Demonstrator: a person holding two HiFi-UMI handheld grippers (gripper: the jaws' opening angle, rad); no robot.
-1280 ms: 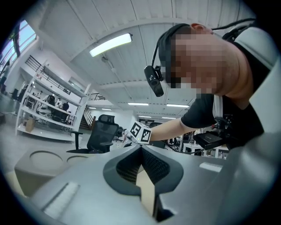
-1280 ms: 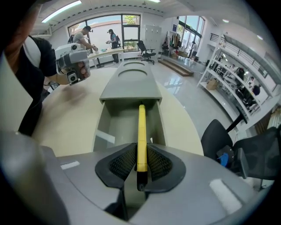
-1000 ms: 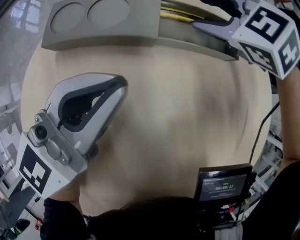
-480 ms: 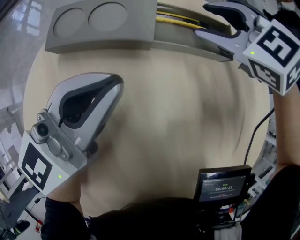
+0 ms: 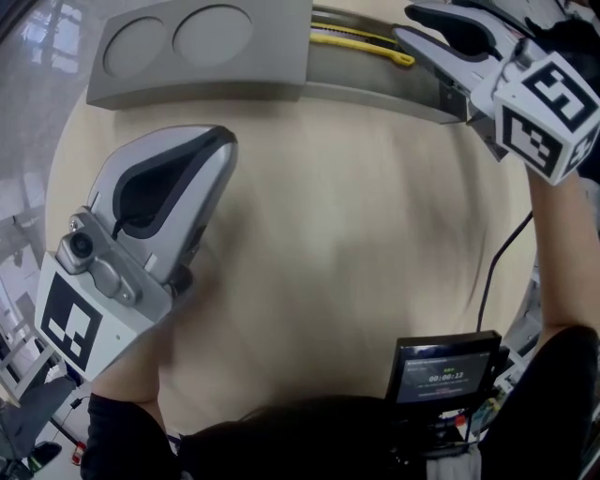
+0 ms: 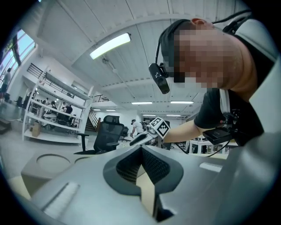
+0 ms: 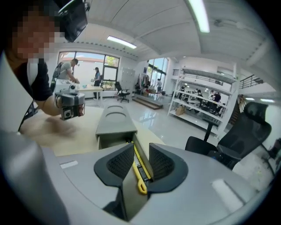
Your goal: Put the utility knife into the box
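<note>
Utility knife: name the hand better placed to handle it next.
Right. The right gripper is at the box, its jaws, just closing yet apart, aimed at the utility knife lying inside; the left gripper is shut, across the table.

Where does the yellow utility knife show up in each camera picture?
Head view: utility knife top, right of centre, in the open grey box.
Left gripper view: not in it.
Right gripper view: low centre, seen between the right tongs.
Shared landmark: the grey box with round hollows.
</note>
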